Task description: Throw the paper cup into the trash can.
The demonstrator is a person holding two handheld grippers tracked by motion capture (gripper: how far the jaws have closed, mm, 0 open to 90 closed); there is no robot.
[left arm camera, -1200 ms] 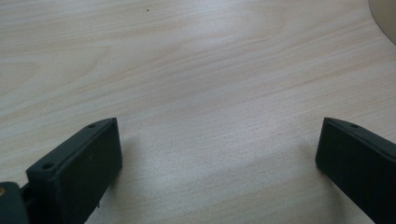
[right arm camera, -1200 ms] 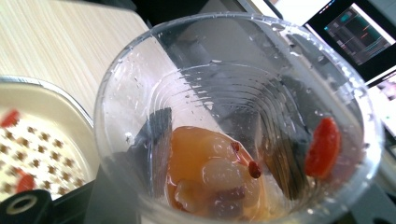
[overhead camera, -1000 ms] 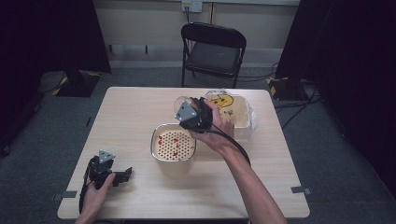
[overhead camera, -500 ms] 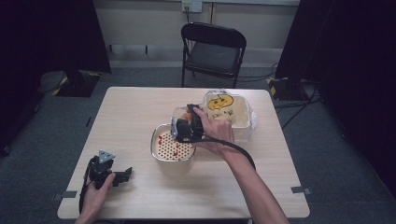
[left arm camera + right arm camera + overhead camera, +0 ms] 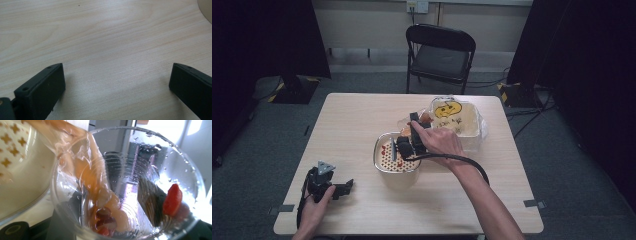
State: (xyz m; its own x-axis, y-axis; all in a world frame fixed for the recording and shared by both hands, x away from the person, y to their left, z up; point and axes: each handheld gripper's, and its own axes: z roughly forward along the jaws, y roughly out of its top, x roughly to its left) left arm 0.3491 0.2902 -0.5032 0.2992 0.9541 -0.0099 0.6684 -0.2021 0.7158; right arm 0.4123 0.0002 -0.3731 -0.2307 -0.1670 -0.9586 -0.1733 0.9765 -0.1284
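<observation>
From above, a pale wooden table (image 5: 362, 120) holds a round metal strainer bowl (image 5: 396, 160) full of tiny holes. The right gripper (image 5: 408, 142) tips a clear plastic cup (image 5: 409, 122) over it. Behind sits a crinkly bag (image 5: 459, 120) with a yellow face. The left gripper (image 5: 343, 187) rests near the table's front corner.

In the left gripper view, its black jaws stand wide apart over smooth wood grain (image 5: 105, 45).

In the right gripper view, the jaws squeeze the wet, see-through cup (image 5: 130, 187), with a shiny red piece (image 5: 172, 200) stuck inside.
</observation>
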